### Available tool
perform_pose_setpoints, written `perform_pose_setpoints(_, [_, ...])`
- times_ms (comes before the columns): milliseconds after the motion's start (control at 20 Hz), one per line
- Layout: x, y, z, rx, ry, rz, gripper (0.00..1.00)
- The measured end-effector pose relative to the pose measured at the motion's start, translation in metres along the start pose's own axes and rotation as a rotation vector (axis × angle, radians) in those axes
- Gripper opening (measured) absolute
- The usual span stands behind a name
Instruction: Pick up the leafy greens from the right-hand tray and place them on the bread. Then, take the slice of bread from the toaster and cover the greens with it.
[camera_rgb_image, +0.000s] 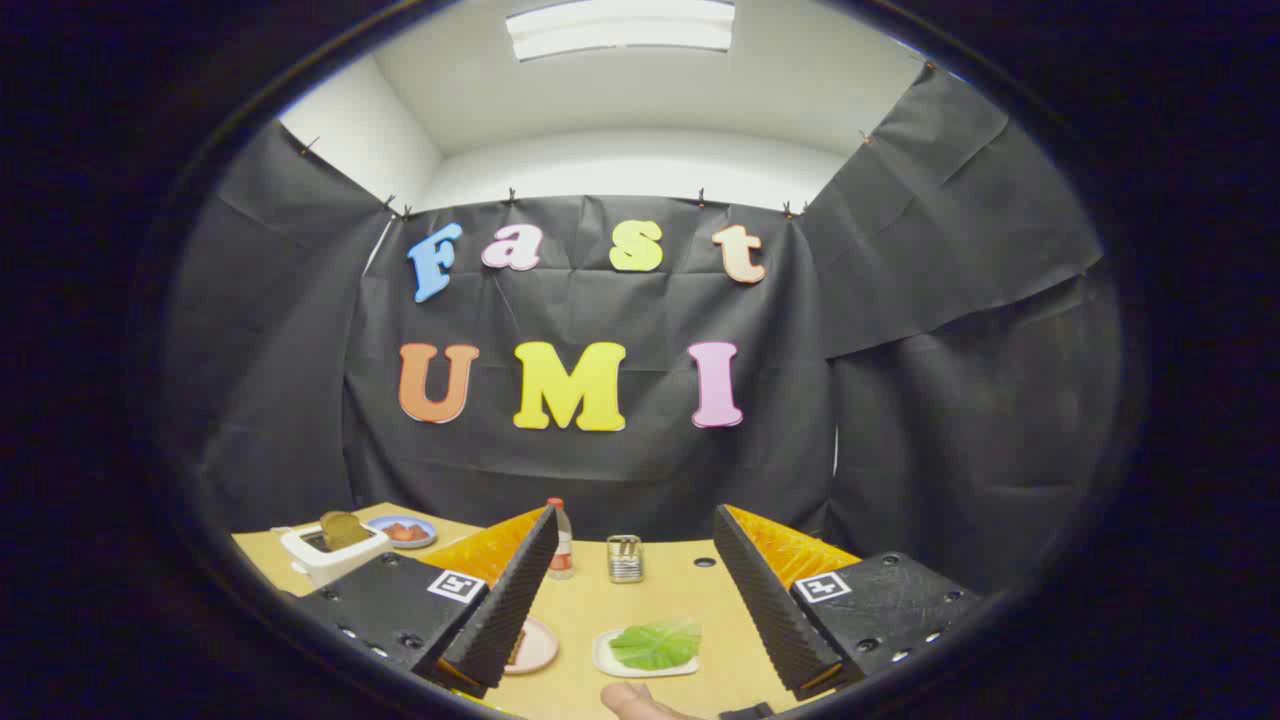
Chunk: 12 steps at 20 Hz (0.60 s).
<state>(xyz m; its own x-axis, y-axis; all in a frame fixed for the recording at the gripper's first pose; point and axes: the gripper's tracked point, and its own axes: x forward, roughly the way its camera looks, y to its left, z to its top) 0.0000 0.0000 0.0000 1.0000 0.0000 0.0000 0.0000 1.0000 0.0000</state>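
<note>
The gripper (640, 655) holds its fingers wide apart, clasping nothing. Between them on the wooden table (660, 600) lie the leafy greens (656, 644) on a white tray (607, 658). Farther left, a bread slice (343, 529) stands in the white toaster (330, 555).

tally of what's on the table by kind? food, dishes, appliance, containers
Food: 3 (leafy greens, bread slice in toaster, red food on the far plate)
Dishes: 3 (white tray, pink plate, blue plate)
Appliances: 1 (toaster)
Containers: 2 (bottle, metal can)
Total: 9
The gripper is open, holding nothing.
</note>
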Motion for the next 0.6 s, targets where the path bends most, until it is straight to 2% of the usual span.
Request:
perform_pose_setpoints(300, [-0.029,0.042,0.017,0.061,-0.005,-0.023,0.96])
perform_pose_setpoints(400, [-0.036,0.05,0.019,0.036,-0.009,-0.036,0.96])
perform_pose_setpoints(600, [-0.045,0.071,0.013,-0.001,0.012,-0.012,0.95])
